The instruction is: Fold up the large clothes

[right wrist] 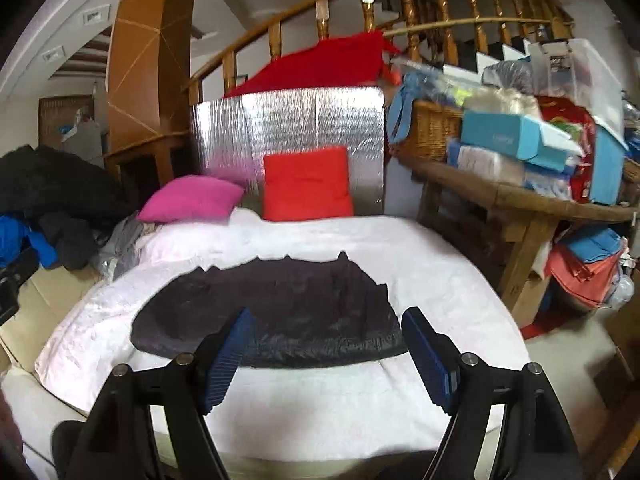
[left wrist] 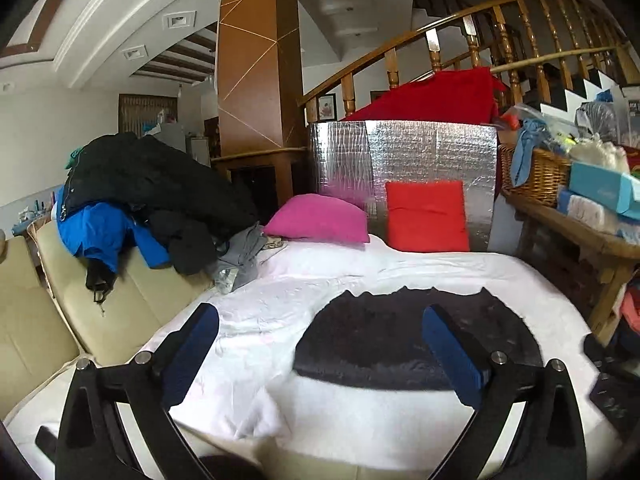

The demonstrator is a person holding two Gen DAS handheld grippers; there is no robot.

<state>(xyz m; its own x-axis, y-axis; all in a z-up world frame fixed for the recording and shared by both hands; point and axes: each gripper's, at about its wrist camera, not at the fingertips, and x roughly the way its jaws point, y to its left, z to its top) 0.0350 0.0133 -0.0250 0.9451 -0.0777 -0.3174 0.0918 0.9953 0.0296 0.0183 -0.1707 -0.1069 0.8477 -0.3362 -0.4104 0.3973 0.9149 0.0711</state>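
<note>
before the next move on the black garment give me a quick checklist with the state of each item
1. Left gripper empty, jaws wide: ok.
2. Right gripper empty, jaws apart: ok.
3. Black garment lies flat on the white sheet, nothing on top: ok.
4. Garment folded neatly, far edge even: not ok, that edge looks jagged.
5. Pink cushion and red cushion off the garment: ok.
6. Fold finished: cannot tell.

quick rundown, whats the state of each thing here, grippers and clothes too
left gripper: open, holding nothing
right gripper: open, holding nothing
black garment: lying flat on the white sheet
clothes pile: heaped unfolded on the sofa
pink pillow: lying tilted
red pillow: propped upright against the silver panel
</note>
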